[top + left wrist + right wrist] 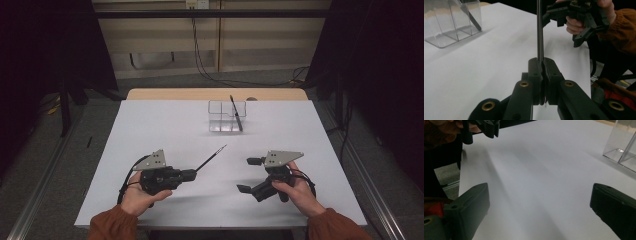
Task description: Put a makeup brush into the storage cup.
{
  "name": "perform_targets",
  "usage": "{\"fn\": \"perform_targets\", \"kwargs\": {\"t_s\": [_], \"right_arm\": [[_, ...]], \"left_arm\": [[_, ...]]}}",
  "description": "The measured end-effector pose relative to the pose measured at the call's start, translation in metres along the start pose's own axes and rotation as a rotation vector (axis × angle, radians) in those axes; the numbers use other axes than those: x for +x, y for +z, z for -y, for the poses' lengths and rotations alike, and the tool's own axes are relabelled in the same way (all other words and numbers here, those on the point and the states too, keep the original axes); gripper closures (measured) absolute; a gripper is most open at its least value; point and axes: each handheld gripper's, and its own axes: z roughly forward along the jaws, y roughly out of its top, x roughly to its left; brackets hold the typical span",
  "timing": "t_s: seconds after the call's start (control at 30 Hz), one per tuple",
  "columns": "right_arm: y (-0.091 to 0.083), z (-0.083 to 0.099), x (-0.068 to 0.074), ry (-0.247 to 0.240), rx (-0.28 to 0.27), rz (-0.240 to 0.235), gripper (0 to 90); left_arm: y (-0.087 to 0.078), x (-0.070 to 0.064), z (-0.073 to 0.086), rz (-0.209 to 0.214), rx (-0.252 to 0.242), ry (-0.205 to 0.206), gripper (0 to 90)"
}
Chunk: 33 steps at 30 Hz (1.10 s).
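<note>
Left tongs (192, 174) clamped on the pen (211, 157), whose long axis points up and away toward the clear holder (226, 116) at the bench's (150, 130) far middle. Right tongs (250, 175) wide open, empty, equally near the holder.

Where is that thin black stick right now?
In the high view, the thin black stick is clamped in the left claw, pointing toward the clear organizer.

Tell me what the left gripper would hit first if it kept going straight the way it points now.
Probably nothing nearby. The left gripper, shut on a thin black pen, aims up and right across bare white table. The line seems to pass just right of the clear organizer, though depth is unclear.
</note>
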Motion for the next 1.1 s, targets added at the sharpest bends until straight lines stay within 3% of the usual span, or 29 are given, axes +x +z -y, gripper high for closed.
{"fn": "perform_targets", "kwargs": {"t_s": [0.47, 0.63, 0.7, 0.8, 0.97, 1.1], "right_arm": [[0.004, -0.002, 0.005, -0.011, -0.106, -0.032, 2.4], [0.002, -0.007, 0.007, 0.032, -0.167, -0.061, 3.4], [0.003, -0.009, 0.008, 0.047, -0.170, -0.053, 5.0], [0.004, -0.011, 0.008, 0.039, -0.189, -0.081, 5.1], [0.009, -0.020, 0.013, 0.004, -0.203, -0.070, 5.8], [0.014, -0.027, 0.014, 0.015, -0.206, -0.080, 6.0]], "left_arm": [[0.004, -0.004, 0.000, 0.002, -0.052, 0.024, 85.5], [0.006, -0.006, -0.001, 0.014, -0.050, 0.029, 85.5], [0.007, -0.006, -0.002, 0.021, -0.050, 0.029, 85.5], [0.009, -0.007, -0.002, 0.023, -0.054, 0.026, 85.5], [0.010, -0.007, -0.002, 0.031, -0.051, 0.030, 85.5], [0.011, -0.008, -0.002, 0.034, -0.044, 0.033, 85.5]]}}
